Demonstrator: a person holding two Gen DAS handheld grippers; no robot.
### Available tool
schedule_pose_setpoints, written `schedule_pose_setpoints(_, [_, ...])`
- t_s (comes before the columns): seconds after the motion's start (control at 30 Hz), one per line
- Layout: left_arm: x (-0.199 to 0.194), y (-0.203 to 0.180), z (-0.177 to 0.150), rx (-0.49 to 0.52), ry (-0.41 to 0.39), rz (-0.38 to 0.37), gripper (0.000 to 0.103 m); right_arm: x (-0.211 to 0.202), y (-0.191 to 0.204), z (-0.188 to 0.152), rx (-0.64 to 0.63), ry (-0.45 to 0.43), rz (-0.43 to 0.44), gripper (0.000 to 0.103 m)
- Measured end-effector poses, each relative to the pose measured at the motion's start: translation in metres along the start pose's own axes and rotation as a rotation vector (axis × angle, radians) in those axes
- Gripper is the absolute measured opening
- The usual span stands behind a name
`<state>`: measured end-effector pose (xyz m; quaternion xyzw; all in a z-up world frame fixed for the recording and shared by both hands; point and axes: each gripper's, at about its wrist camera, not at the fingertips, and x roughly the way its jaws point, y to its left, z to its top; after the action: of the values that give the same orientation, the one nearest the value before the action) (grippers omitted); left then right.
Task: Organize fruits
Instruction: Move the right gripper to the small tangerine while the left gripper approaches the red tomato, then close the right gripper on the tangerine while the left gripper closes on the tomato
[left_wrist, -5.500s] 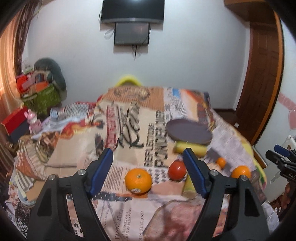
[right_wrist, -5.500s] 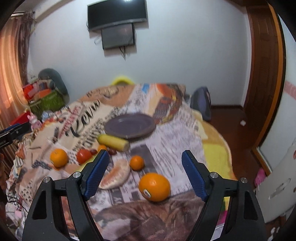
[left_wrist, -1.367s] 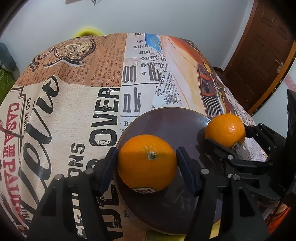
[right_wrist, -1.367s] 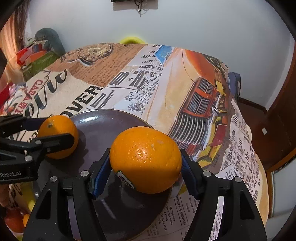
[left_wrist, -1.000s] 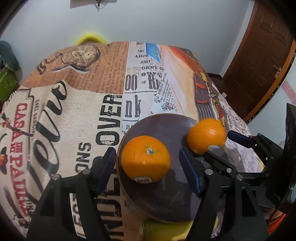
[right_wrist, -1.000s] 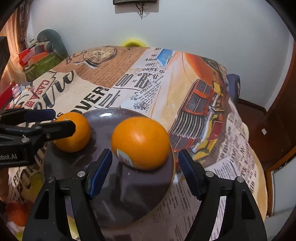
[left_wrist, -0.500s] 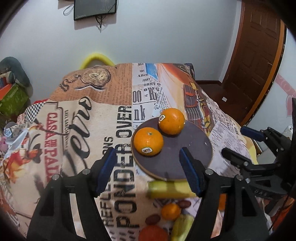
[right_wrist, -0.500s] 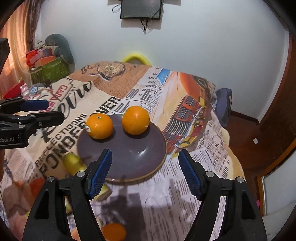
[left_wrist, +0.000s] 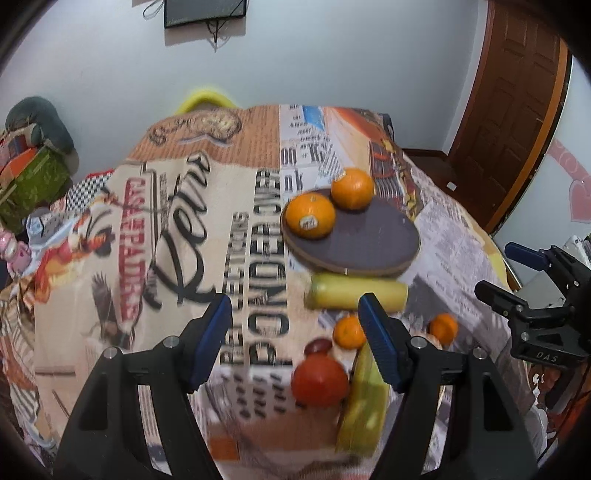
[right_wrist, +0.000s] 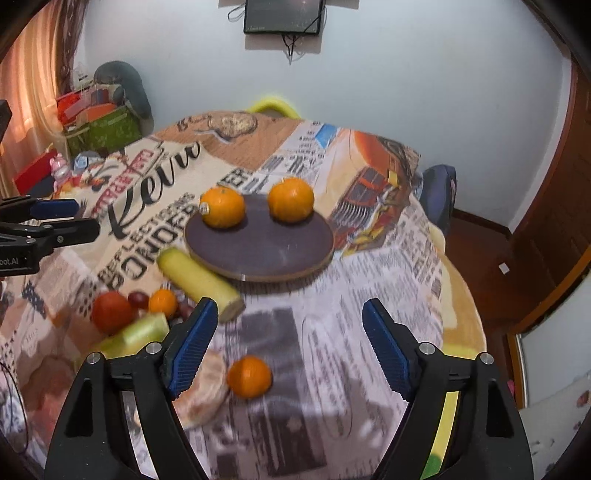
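On the table, in the left wrist view, a dark plate (left_wrist: 369, 240) is sitting on the printed cloth (left_wrist: 166, 229). Two oranges are sitting on the plate, close together: one with a sticker (left_wrist: 310, 220) and one behind it (left_wrist: 352, 188). The left gripper (left_wrist: 295, 332) is hanging above the cloth with its jaws wide apart, holding nothing. A yellow fruit (left_wrist: 354, 291) is lying just beside the plate's near rim. Nearer are a small orange (left_wrist: 347, 332), a red tomato (left_wrist: 319, 378) and a green slice (left_wrist: 364, 402).

In the right wrist view, the right gripper (right_wrist: 288, 347) is also hanging with its jaws wide apart, holding nothing. The plate (right_wrist: 258, 243) is lying ahead with both oranges (right_wrist: 222, 206) (right_wrist: 291, 199) on its far side. Another small orange (right_wrist: 249, 376) is sitting on the cloth between the blue fingers (right_wrist: 192, 347), not touching them.
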<state>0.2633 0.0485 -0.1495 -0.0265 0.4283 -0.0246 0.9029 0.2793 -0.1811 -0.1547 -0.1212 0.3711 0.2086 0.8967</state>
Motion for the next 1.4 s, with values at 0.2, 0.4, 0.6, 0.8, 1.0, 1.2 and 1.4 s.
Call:
schedule_pose_setpoints(0.2, [0.011, 0.000, -0.028, -0.012, 0.064, -0.007, 0.071, 0.005, 0.007, -0.027, 0.010, 0.059, 0.014, 0.078])
schedule_pose_setpoints(0.4, [0.029, -0.007, -0.049, -0.008, 0.112, -0.008, 0.071, 0.019, 0.005, -0.047, 0.083, 0.106, 0.037, 0.077])
schedule_pose_setpoints(0.6, [0.036, -0.006, -0.054, -0.047, 0.100, -0.018, 0.069, 0.032, 0.005, -0.053, 0.108, 0.135, 0.061, 0.061])
schedule_pose_setpoints(0.8, [0.046, -0.008, -0.056, -0.046, 0.127, -0.041, 0.053, 0.039, 0.006, -0.055, 0.124, 0.144, 0.109, 0.046])
schedule_pose_setpoints(1.0, [0.045, -0.012, -0.059, -0.046, 0.125, -0.062, 0.046, 0.037, 0.006, -0.053, 0.124, 0.142, 0.166, 0.029])
schedule_pose_setpoints(1.2, [0.040, -0.010, -0.059, -0.045, 0.125, -0.061, 0.044, 0.031, 0.008, -0.049, 0.108, 0.126, 0.152, 0.018])
schedule_pose_setpoints(1.4, [0.025, -0.011, -0.054, -0.028, 0.089, -0.062, 0.044, 0.026, 0.006, -0.044, 0.112, 0.128, 0.157, 0.017])
